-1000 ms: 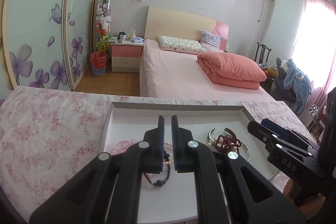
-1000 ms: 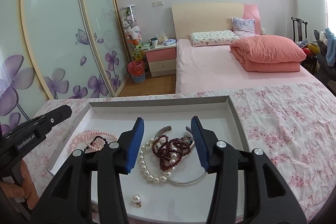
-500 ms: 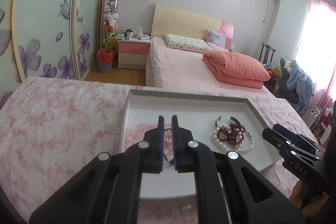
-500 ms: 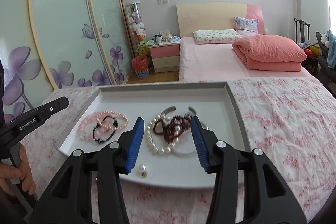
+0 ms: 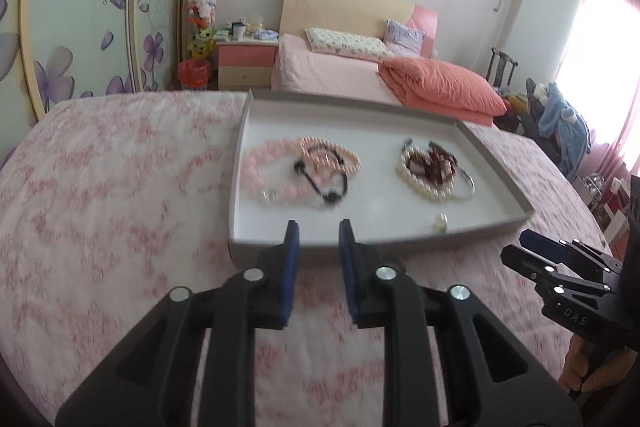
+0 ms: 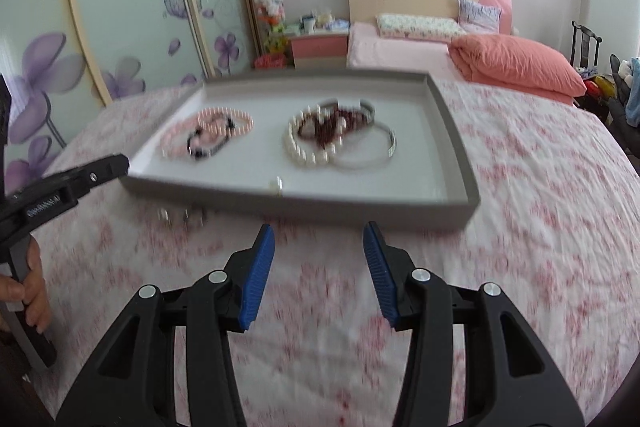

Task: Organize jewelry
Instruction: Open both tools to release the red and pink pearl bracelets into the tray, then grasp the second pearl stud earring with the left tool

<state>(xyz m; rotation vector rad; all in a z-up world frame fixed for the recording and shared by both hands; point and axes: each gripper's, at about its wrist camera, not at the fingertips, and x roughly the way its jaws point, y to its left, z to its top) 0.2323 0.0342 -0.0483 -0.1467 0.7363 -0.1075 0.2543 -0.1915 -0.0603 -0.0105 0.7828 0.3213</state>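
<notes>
Jewelry sits in the shallow grey cardboard tray (image 5: 494, 163) on the floral pink cloth surface (image 5: 120, 187). From the left: my left gripper (image 5: 318, 229), fingers just opening, nothing between them; pink bead bracelets (image 5: 276, 171) at ten o'clock; white pearl strand (image 6: 308, 143) tangled with dark red beads; right gripper (image 6: 319, 233) parted, empty. I judge we're between picks; next needs one target. Blur hides small metal pieces (image 6: 180, 217) outside the tray.

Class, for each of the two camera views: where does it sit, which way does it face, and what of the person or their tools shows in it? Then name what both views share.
Left wrist: rides the left gripper, looks forward and down at the tray; the right gripper and a hand show at right.
Right wrist: rides the right gripper, faces the same tray; the left gripper and a hand show at left.
Shared: the tray, the pearl bracelet, the bed.
</notes>
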